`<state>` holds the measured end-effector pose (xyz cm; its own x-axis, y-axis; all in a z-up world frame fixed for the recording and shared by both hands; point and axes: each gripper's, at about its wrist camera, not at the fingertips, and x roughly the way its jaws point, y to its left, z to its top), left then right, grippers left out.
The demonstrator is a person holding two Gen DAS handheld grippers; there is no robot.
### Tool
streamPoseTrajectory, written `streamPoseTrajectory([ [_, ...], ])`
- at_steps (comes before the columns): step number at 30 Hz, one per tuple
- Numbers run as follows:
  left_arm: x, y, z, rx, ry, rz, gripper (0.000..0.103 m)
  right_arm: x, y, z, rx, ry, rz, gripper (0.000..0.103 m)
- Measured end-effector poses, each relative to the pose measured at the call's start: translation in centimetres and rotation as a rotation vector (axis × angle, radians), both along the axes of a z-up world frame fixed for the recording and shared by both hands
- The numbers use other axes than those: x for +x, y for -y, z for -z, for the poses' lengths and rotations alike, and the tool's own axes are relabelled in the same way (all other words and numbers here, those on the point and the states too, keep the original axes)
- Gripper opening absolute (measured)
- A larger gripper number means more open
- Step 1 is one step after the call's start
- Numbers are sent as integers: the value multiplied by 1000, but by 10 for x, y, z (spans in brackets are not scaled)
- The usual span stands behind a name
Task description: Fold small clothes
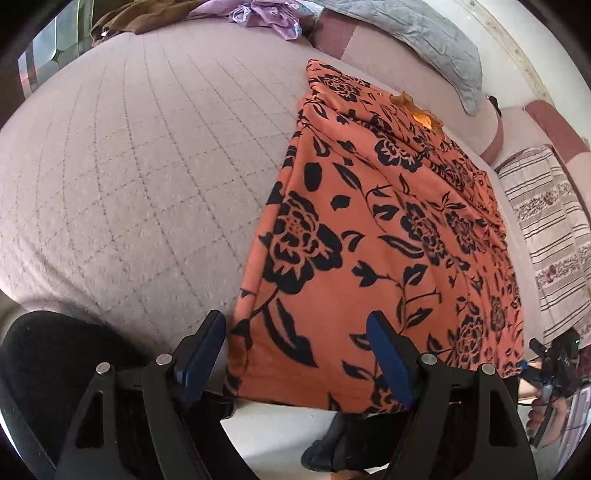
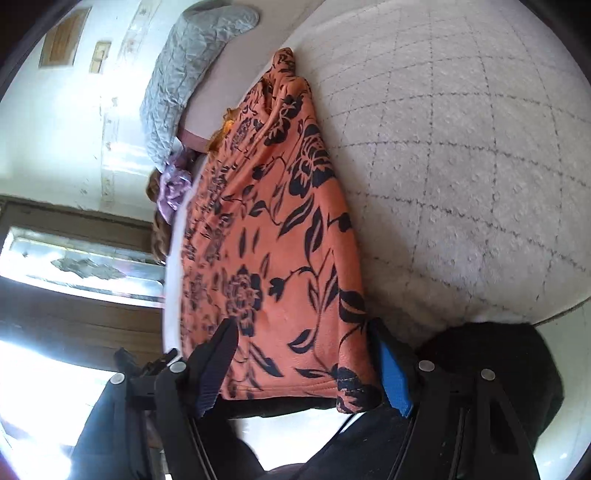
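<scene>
An orange garment with a black flower print [image 1: 369,229] lies folded lengthwise on the quilted bed, running away from me; it also shows in the right wrist view [image 2: 280,236]. My left gripper [image 1: 299,332] is open, its blue-padded fingers standing either side of the garment's near left corner at the bed's edge. My right gripper [image 2: 303,332] is open too, rolled sideways, its fingers straddling the garment's near hem. Neither gripper holds cloth.
The pale quilted bedcover [image 1: 129,166] spreads to the left. A grey quilted pillow [image 1: 424,40] lies at the head, with purple cloth [image 1: 266,14] and brown cloth [image 1: 144,18] beyond. A striped blanket [image 1: 550,229] lies at the right. White floor [image 1: 266,428] shows below.
</scene>
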<state>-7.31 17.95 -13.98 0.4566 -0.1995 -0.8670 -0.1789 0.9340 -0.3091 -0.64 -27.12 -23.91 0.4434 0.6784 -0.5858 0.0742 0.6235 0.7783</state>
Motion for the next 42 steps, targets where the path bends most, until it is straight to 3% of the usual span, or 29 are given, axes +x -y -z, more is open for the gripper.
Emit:
streamPoseTrajectory([
  [4,-4,1,5,50,-18,7,79,-1,-7,-1,-53,16,-21,75],
  [8,-6,2,8,51,-27,24,77,-3,-11,0,-77,38,-26,75],
  [9,-6,3,8,56,-31,23,70,-4,-12,-1,-90,44,-29,75],
  [11,-7,3,8,94,-52,11,16,-4,-15,-1,-106,49,-31,75],
  [12,-5,2,7,81,-50,19,8,-4,-15,-1,-113,49,-34,75],
  [13,-5,-1,4,20,-35,24,7,-4,-15,-1,-119,44,-39,75],
  [14,-6,-2,0,14,-23,18,7,-4,-16,-2,-127,35,-46,69],
  [16,-8,0,-13,18,23,23,7,-2,-23,-6,-171,16,-62,37],
  [17,-9,-1,-19,-6,40,24,7,-2,-23,-10,-174,14,-64,30],
  [19,-7,-2,-19,-21,40,16,10,-5,-22,-16,-151,31,-56,30],
  [21,-1,-3,-3,13,-17,-1,17,-3,-22,-14,-134,20,-65,35],
  [22,1,-2,5,27,-56,-10,29,0,-21,-7,-141,-10,-57,42],
  [24,1,3,7,45,-31,9,39,4,-17,6,-105,-55,-33,59],
  [25,2,8,5,66,-15,31,37,5,-17,5,-96,-48,-32,59],
  [26,3,10,4,73,-11,44,4,5,-19,3,-112,-40,-39,58],
  [29,8,10,-14,13,32,64,6,5,-24,-2,-127,-34,-68,10],
  [32,14,14,-57,1,140,79,6,7,-19,-29,-68,33,-38,9],
  [34,19,14,-86,-48,212,79,6,11,-17,-58,-26,110,-24,9],
  [36,23,12,-100,-76,245,72,6,17,-13,-80,9,173,-17,9],
  [39,30,14,-98,-53,236,72,6,28,-11,-95,39,227,-8,9],
  [42,32,16,-66,-51,140,70,6,38,-13,-75,45,178,-2,9],
])
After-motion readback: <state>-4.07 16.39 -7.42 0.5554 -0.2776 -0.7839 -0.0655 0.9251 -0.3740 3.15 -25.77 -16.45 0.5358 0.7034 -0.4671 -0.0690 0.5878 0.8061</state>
